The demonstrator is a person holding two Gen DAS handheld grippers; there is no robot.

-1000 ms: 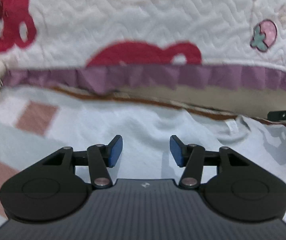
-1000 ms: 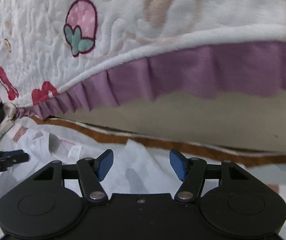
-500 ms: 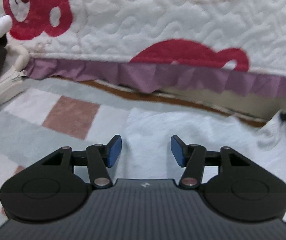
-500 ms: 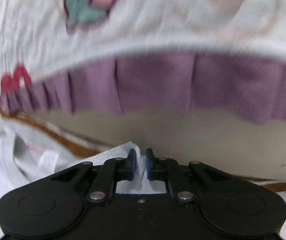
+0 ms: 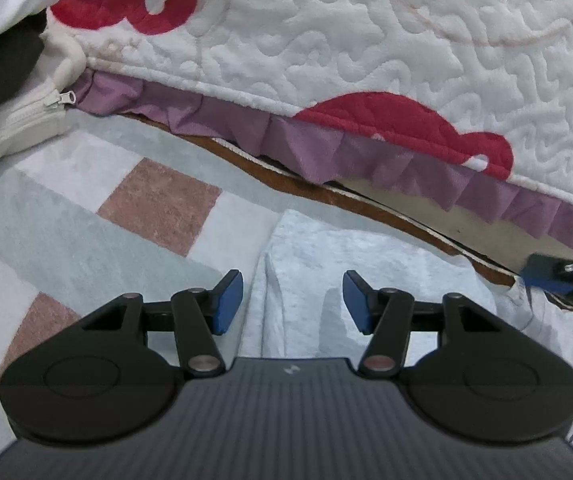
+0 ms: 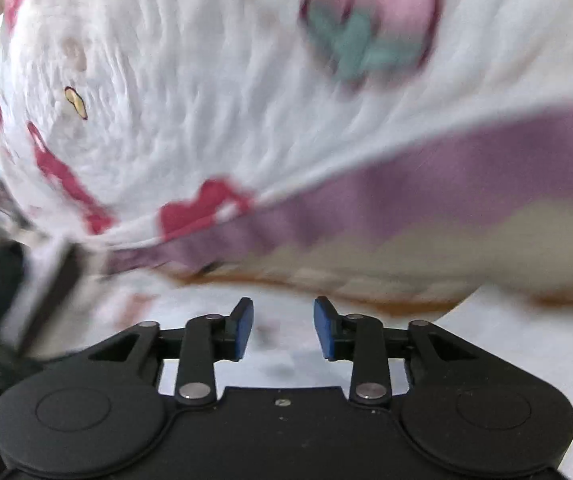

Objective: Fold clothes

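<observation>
A pale blue-white garment [image 5: 366,252] lies flat on a checked rug, its left edge running up between my left gripper's fingers. My left gripper [image 5: 292,300] is open and empty, low over that edge. The right gripper's blue fingertip [image 5: 546,276] shows at the far right of the left wrist view, at the garment's far edge. In the blurred right wrist view my right gripper [image 6: 283,328] is open and empty above the white cloth [image 6: 286,360].
A quilted white blanket [image 5: 366,40] with red bears and a purple frill [image 5: 326,148] overhangs close behind the garment. The checked rug [image 5: 158,204] extends left. A cream zipped item [image 5: 26,116] and dark cloth lie at the far left.
My right gripper was shut on the garment's edge half a second ago and has opened, letting it go, while swinging. My left gripper has shifted left along the garment.
</observation>
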